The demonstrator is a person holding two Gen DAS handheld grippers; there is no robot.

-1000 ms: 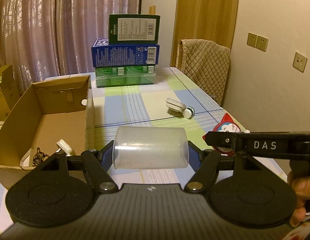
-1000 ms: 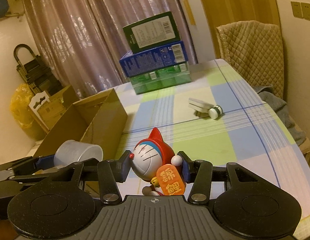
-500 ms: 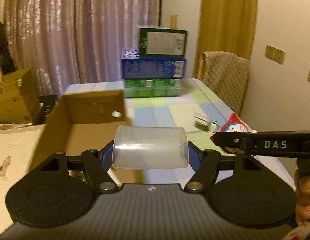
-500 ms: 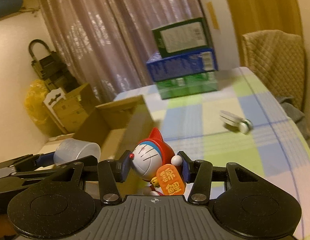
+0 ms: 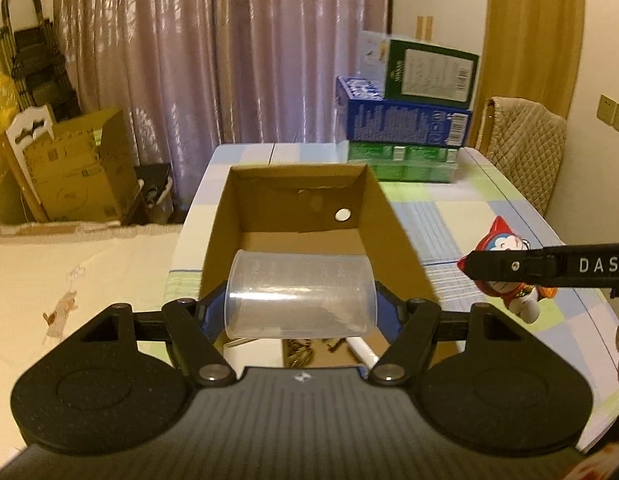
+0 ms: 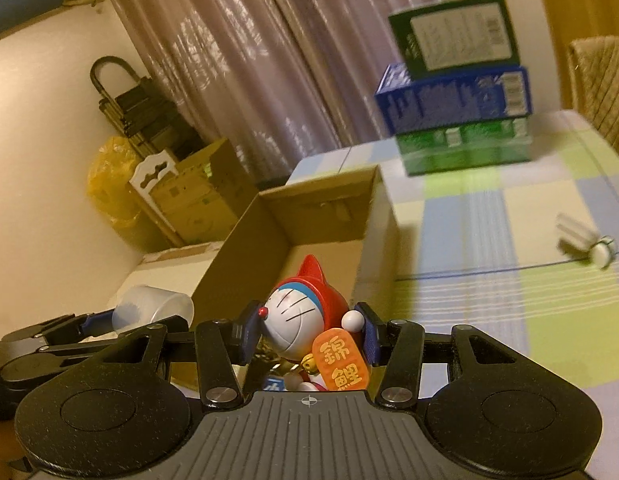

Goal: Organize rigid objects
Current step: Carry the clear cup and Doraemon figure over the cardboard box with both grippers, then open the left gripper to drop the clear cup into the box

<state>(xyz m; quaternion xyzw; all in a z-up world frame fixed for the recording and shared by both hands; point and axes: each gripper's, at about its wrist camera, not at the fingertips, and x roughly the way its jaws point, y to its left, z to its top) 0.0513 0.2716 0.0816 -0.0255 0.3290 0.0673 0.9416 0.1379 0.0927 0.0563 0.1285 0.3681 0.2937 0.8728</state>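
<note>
Clamping: left hand-held gripper on translucent cup | right hand-held gripper on glossy figurine

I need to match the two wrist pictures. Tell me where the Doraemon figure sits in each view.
Left wrist: Doraemon figure at right edge, partly behind the right claw's black finger.
Right wrist: Doraemon figure at bottom centre, gripped in the right claw.
Shared landmark: the cardboard box.

Printed "DAS" in white on the black finger of the right gripper, at 3 o'clock. Written "錦鯉" on the orange plaque of the Doraemon figure. Box labels unreadable.
</note>
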